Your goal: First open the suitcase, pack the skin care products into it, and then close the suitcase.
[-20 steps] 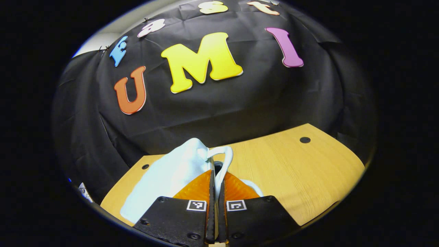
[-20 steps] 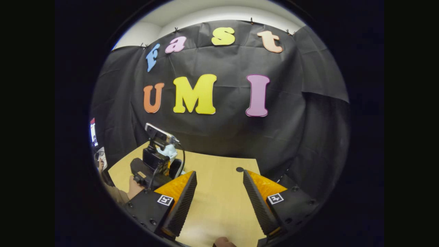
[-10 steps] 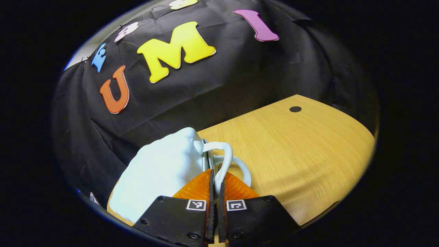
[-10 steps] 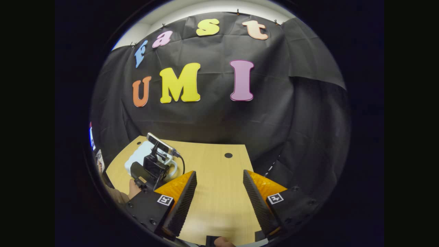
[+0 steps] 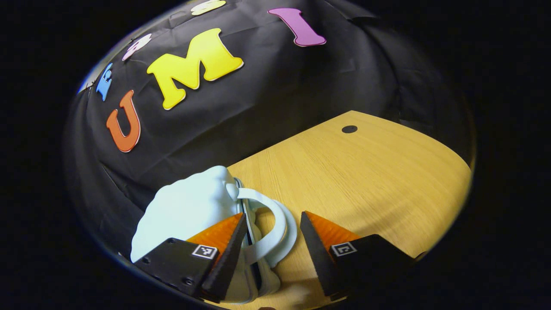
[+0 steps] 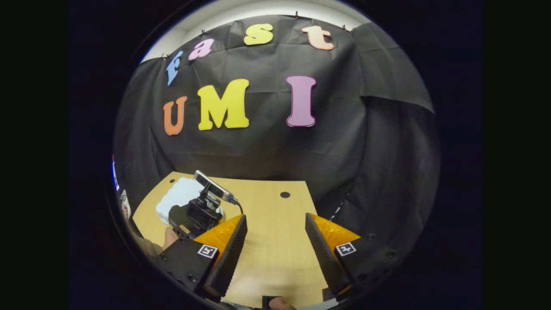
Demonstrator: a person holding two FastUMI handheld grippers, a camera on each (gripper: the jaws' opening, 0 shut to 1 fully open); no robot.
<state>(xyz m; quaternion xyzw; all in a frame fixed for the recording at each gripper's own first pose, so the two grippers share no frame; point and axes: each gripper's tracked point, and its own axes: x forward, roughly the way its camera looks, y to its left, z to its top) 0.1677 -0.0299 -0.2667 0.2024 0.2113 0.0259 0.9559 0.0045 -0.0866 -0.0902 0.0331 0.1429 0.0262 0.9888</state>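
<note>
Left gripper (image 5: 271,234) jaws are standing wide, holding nothing. Pale blue suitcase (image 5: 189,211) is lying closed on the wooden table (image 5: 366,172), just ahead-left of the fingers; its looped handle (image 5: 271,224) is sitting in the gap between them, touching neither that I can tell. Right gripper (image 6: 275,241) is hovering wide over bare table, well apart from the suitcase (image 6: 178,198), which is sitting at far left behind the left gripper (image 6: 196,215). No readable brand or label on the case.
</note>
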